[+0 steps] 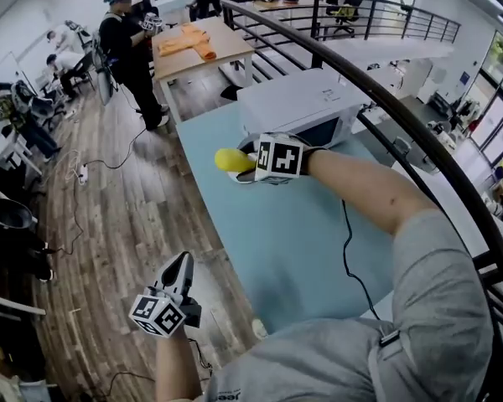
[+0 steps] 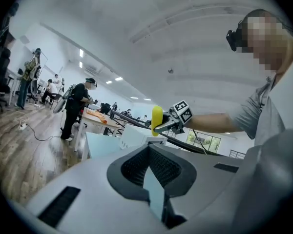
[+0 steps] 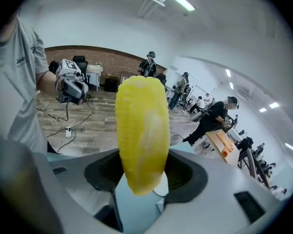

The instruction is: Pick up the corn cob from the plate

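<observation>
- Plainly, the corn cob (image 1: 229, 160) was off the tabletop. The right gripper (image 1: 250, 162) had it pinched near one end, its jaws pressed against either side, and most of the yellow length stuck out beyond the tips.
- A hold across the width suited a round, ridged thing like this, since the kernels gave the pads something to bite on. Being so near the end, though, it left a long part unsupported, and I judged that a slack squeeze could let the cob swivel.
- The right arm reached out over the blue table (image 1: 293, 249), in front of the white box (image 1: 302, 103), with the cob in the air above the surface. By that reading the pick-up itself looked done, with only a steady carry left.
- The plate could not be made out for certain in any view. Only a pale scrap showed beneath the gripper in the head view, too hidden to name.
- The left gripper (image 1: 181, 268) hung beyond the table's edge over the wooden floor, its jaws pressed together on nothing. It seemed to be held aside on purpose, leaving the working arm room and a clear sightline.
- Other people stood at a far table (image 1: 203, 44) with orange things on it — well apart from this work.
</observation>
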### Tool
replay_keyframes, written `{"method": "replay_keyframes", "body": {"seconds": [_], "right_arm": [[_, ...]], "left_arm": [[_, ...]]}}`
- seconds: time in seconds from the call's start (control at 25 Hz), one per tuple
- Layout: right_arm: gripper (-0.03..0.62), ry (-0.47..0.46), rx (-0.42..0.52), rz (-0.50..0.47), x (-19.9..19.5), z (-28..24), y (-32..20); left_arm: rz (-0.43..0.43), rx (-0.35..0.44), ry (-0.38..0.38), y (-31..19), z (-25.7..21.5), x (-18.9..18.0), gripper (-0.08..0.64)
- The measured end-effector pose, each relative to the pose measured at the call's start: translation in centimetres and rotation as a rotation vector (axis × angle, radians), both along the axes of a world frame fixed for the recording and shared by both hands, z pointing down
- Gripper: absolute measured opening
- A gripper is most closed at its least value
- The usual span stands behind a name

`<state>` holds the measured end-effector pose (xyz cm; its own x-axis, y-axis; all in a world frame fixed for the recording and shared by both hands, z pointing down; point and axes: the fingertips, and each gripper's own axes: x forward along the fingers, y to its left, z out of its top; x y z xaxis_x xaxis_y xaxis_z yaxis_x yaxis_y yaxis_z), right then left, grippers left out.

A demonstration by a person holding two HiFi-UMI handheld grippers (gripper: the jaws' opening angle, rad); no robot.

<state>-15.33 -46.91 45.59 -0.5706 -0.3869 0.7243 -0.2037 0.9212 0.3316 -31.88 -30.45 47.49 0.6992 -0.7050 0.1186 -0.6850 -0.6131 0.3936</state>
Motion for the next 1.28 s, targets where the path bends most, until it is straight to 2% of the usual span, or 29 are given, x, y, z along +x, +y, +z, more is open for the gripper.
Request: {"method": "replay_keyframes", "body": {"seconds": [0.16,0.28,0.44,0.6,0.84,1.0,1.28], "right_arm": [[0.247,-0.134,-0.01,0.062,4.2,-3.7,2.4],[0.247,-0.229,-0.007,0.098,8.2,-6.8,4.6],[0.247,-0.336,0.012,0.144,13.9,-11.8,7.2],[0.247,-0.421,0.033,0.179,18.1,-15.8,10.0],[0.247,-0.543,0.046,0.197,26.2,-20.2,14.8],[0.247,-0.613,0.044,0.187,28.4,-23.0,15.6],[0.247,-0.698,0.026,0.129,29.1,-26.6,18.5]], "left_arm": [[-0.068,0.022,0.0,2.0,-3.1,2.8,0.018],[-0.102,0.044,0.019,3.4,-6.1,6.6,0.018],[-0.112,0.104,0.002,4.7,-11.6,12.7,0.018],[-0.124,0.185,-0.01,6.5,-16.7,16.9,0.018],[-0.121,0.284,-0.07,9.6,-21.4,25.9,0.018],[-0.125,0.322,-0.098,10.5,-24.0,29.2,0.018],[-0.143,0.343,-0.109,13.3,-26.5,30.7,0.018]]}}
